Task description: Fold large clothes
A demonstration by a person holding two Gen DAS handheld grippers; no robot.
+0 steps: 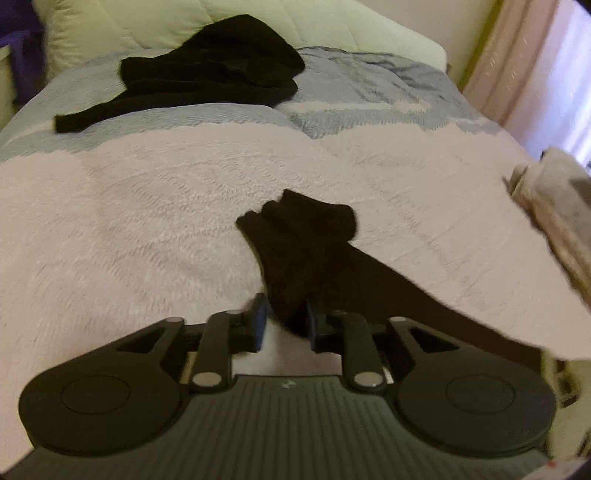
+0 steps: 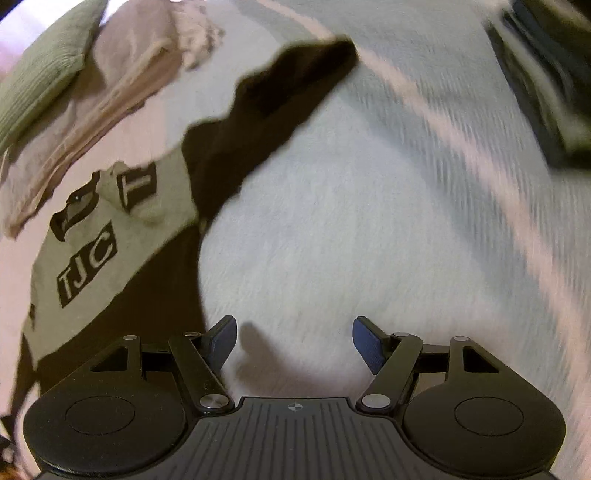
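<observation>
Left wrist view, bottom centre: the left gripper (image 1: 284, 325) is pinching a black sleeve (image 1: 295, 258), its jaws standing narrow with the dark cloth bunched between the blue pads (image 1: 260, 325). The cuff end is flopping forward onto the pale blanket (image 1: 129, 221) at mid frame. A grip near the cuff is probably chosen so the sleeve can be carried across the body of the garment for a fold.

Right wrist view, bottom centre: the right gripper (image 2: 293, 345) is hanging over bare blanket with its jaws standing wide and nothing between them. It is likely waiting to take a second hold. At left in this view, the sweater (image 2: 110, 240) is lying flat, showing a grey panel with black block letters, and a black sleeve is running from it toward the upper middle of the frame. Whether this is the same sleeve that the left gripper is holding, I cannot tell.

Further off, left wrist view, right edge: a beige folded cloth (image 1: 554, 214) is sitting on the blanket, possibly laundry already done. Upper left of that frame: a second black garment (image 1: 207, 74) is lying crumpled on the grey-blue part of the bedding, seemingly not yet folded. Behind it, a pale quilted headboard (image 1: 221, 18) is closing the scene.
</observation>
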